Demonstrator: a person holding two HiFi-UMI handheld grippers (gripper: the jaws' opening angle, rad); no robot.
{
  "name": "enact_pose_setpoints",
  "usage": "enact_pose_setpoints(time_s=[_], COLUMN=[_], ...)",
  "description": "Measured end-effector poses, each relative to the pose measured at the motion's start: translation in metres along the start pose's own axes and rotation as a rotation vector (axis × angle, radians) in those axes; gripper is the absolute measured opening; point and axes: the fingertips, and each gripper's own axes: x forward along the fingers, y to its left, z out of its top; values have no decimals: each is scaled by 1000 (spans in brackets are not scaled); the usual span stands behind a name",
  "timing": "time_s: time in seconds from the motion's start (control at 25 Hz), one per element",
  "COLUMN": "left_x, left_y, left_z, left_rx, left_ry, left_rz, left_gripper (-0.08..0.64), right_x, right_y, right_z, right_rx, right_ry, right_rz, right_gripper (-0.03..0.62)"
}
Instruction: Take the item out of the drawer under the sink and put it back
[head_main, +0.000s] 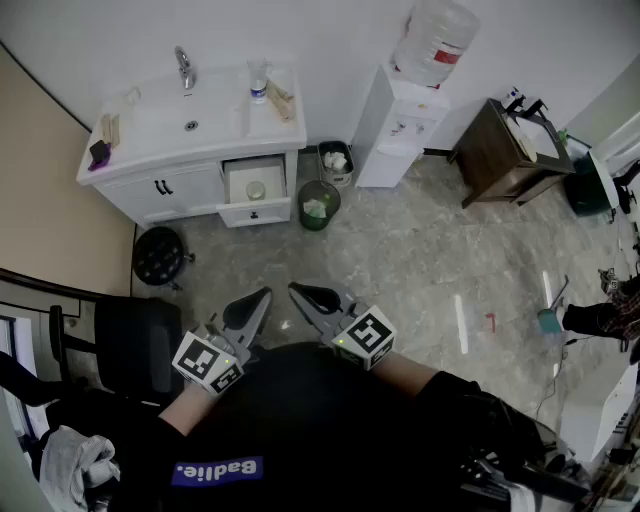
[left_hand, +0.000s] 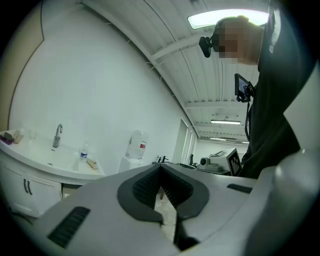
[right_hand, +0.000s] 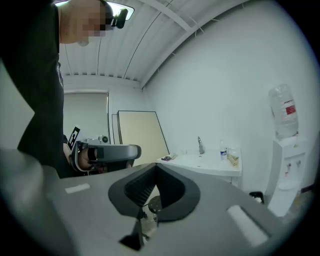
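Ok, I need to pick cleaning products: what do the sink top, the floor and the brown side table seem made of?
Sink top: smooth white, basin moulded in, probably ceramic or resin. Floor: grey veined pattern with light reflections, likely polished stone-look tile. Brown side table: dark matte brown, looks like wood or veneer; grain too small to confirm.

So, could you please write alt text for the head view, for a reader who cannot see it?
From above, a person holds the left gripper and right gripper near their body, jaws shut and empty, well back from a white sink cabinet whose drawer stands open with a round item inside. A green bin and water dispenser stand beside it.
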Motion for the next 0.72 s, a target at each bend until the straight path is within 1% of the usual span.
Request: enact_pose_setpoints(time_s=[0.36, 0.6, 0.72], left_x=[7, 14, 20], left_y=[4, 6, 6], left_z=[0, -2, -4], left_rx=[2, -2, -2], left_ry=[5, 7, 9], left_rz=[12, 29, 40], left_gripper=[-9, -9, -9], right_x=[3, 6, 3], right_y=[-8, -8, -13], right_z=[0, -3, -2], right_rx=[4, 14, 11], right_ry=[1, 11, 9], right_rz=[16, 72, 82], right_gripper=[2, 2, 2])
